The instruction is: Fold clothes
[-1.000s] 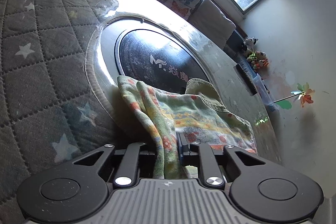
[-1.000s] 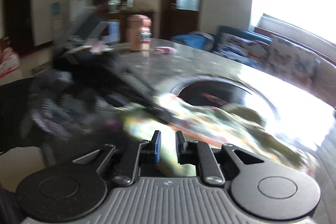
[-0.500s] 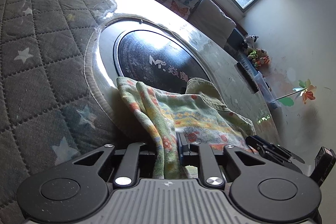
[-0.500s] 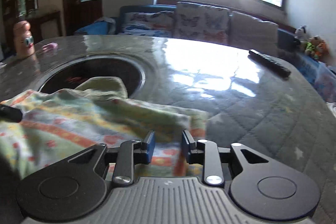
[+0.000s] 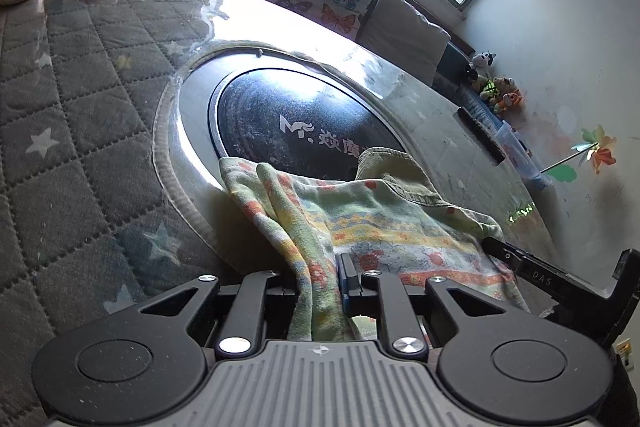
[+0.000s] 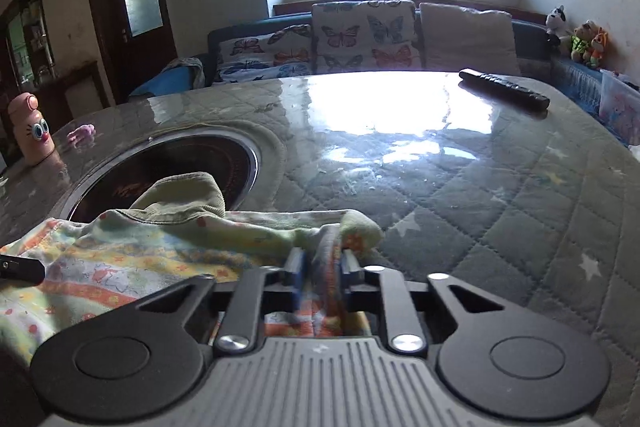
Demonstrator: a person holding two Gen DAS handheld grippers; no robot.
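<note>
Round table (image 6: 500,187) under a grey quilted star-print cover with a glossy clear sheet on top, window glare across the far half. Sunk in the middle – a round black cooktop (image 5: 296,131) with a metal ring and a white logo. Behind the table, a sofa (image 6: 360,39) with butterfly-print cushions under the window. The task item, a patterned garment (image 5: 384,223) in pale green/yellow with orange motifs and an olive-green collar-like edge, lies spread on the table at the near side, its far edge draped over the cooktop rim. Left gripper (image 5: 320,275) is clamped on one bunched edge of the garment, cloth running down between the jaws toward the camera. Right gripper (image 6: 320,267) is closed on the opposite bunched corner, fabric pinched between the blue pads; the garment spans between the two, low and mostly flat on the cover. The right gripper's black finger also shows at the right edge of the left wrist view, touching the cloth. Smaller stuff – black remote (image 6: 504,89) at the far right of the table, pink cartoon-face bottle (image 6: 32,129) far left, small pink item (image 6: 82,133) just beside it, plush toys (image 6: 576,35) on the ledge by the wall.
</note>
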